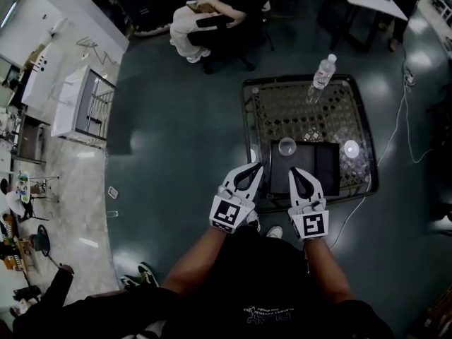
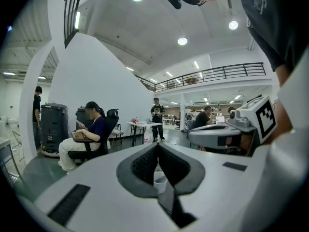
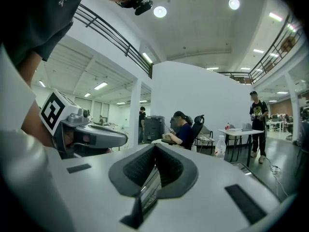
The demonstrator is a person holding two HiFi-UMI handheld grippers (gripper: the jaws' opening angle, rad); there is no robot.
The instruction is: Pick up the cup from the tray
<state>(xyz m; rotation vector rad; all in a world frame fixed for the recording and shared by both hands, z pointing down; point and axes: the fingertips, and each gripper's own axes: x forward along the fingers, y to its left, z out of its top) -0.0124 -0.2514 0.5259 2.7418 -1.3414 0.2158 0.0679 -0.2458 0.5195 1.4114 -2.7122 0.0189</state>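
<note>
On the flat black tray, the small clear plastic cup is standing while we are holding the left gripper and right gripper just before it, both closed and empty

Tray lies on the surface, against the near edge at its middle. Cup stands in the tray at the tray's far left corner. A round object stands on the surface just right of the tray, near the right edge. Bottle stands upright at the far edge. Left gripper and right gripper sit side by side at the near edge. The left is just left of the tray. The right is over the tray's near left part. A seated person is beyond the far left corner.
</note>
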